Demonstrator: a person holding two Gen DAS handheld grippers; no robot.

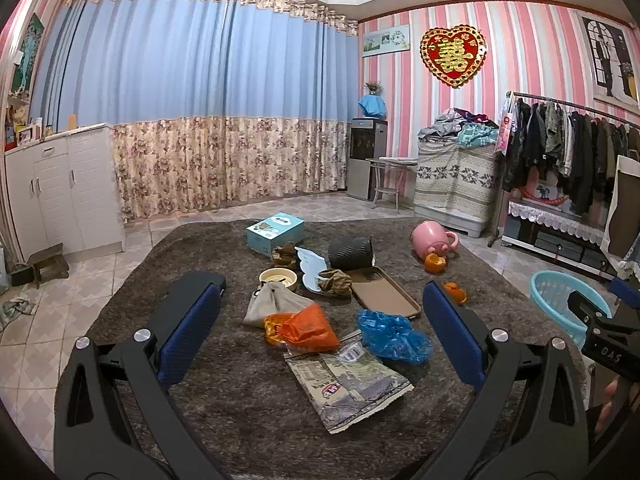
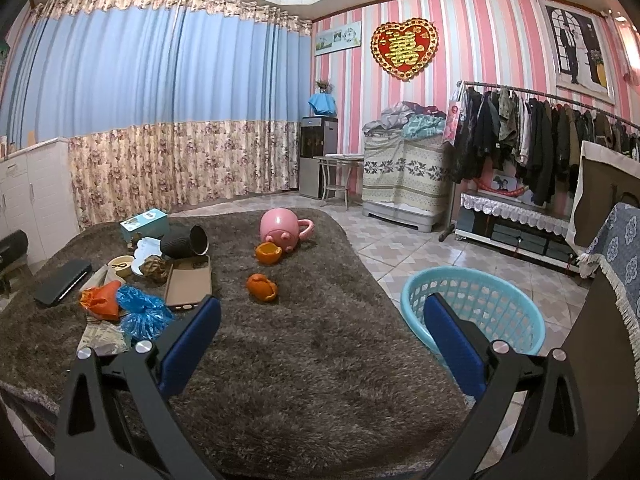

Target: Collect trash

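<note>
**Both grippers wide open over a littered rug**

The left hand-held gripper point(image 1: 322, 322) hangs above the brown shaggy rug point(image 1: 248, 408) with its blue-padded jaws spread wide and nothing between them. Framed in the gap lies most of the trash: an orange bag point(image 1: 308, 326) touching a blue bag point(image 1: 394, 336), both resting on the far edge of a printed wrapper point(image 1: 352, 384). Just beyond them are a grey pouch point(image 1: 272, 300), a brown phone case point(image 1: 386, 290), crumpled brown paper point(image 1: 336, 282), a small bowl point(image 1: 278, 276), a black cylinder point(image 1: 350, 253) on its side and a teal box point(image 1: 275, 231). Farther right a pink mug point(image 1: 432, 240) lies tipped over, with one orange peel point(image 1: 434, 262) touching it and another peel point(image 1: 456, 291) nearer.

The right hand-held gripper point(image 2: 322, 322) is likewise fully spread and empty, held over bare rug near the edge. Its right finger overlaps a light blue basket point(image 2: 516, 300) standing on the tiled floor point(image 2: 400, 248) beside the rug. The trash sits well to its left, near a dark phone point(image 2: 62, 276).
</note>
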